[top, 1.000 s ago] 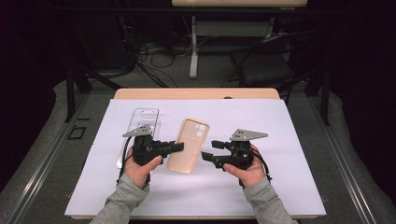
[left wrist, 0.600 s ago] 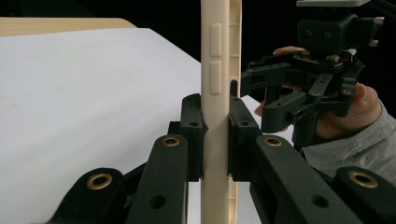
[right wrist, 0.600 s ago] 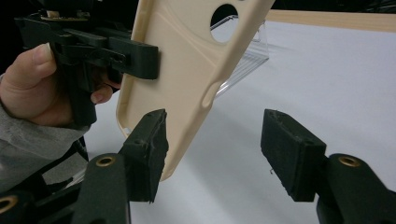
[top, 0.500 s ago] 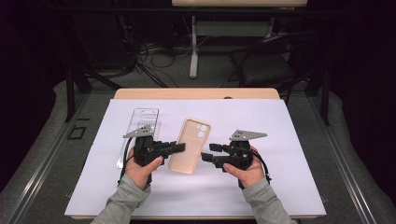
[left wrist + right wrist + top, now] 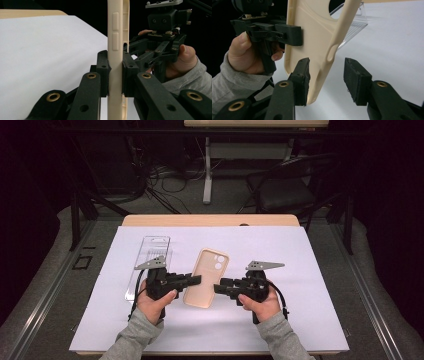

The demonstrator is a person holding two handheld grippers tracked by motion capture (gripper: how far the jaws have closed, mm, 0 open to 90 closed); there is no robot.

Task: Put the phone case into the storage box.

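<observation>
High view showed a beige phone case (image 5: 206, 277) held just above the white sheet (image 5: 310, 320) on the table, between two hand-held grippers. The left gripper (image 5: 196, 280) came in from the case's left edge, and the right gripper (image 5: 220, 287) faced it from the case's right edge. A clear plastic package (image 5: 150, 255) lay flat on the sheet, just behind the left hand (image 5: 152, 302) and to the left of the case.

Left gripper view showed that gripper (image 5: 115, 72) clamped on the case (image 5: 115, 37), a pad pressing each face of its side wall, with the case standing upright and edge-on in that picture. The other hand (image 5: 183, 62) and its gripper appeared behind it.

Right gripper view showed the right gripper (image 5: 325, 80) straddling the case's lower edge (image 5: 317, 47). Its jaws had just been closing with the case between them: the left pad sat at or close against the inner face, while the right pad stood clear of the case, so it had no grip yet.
</observation>
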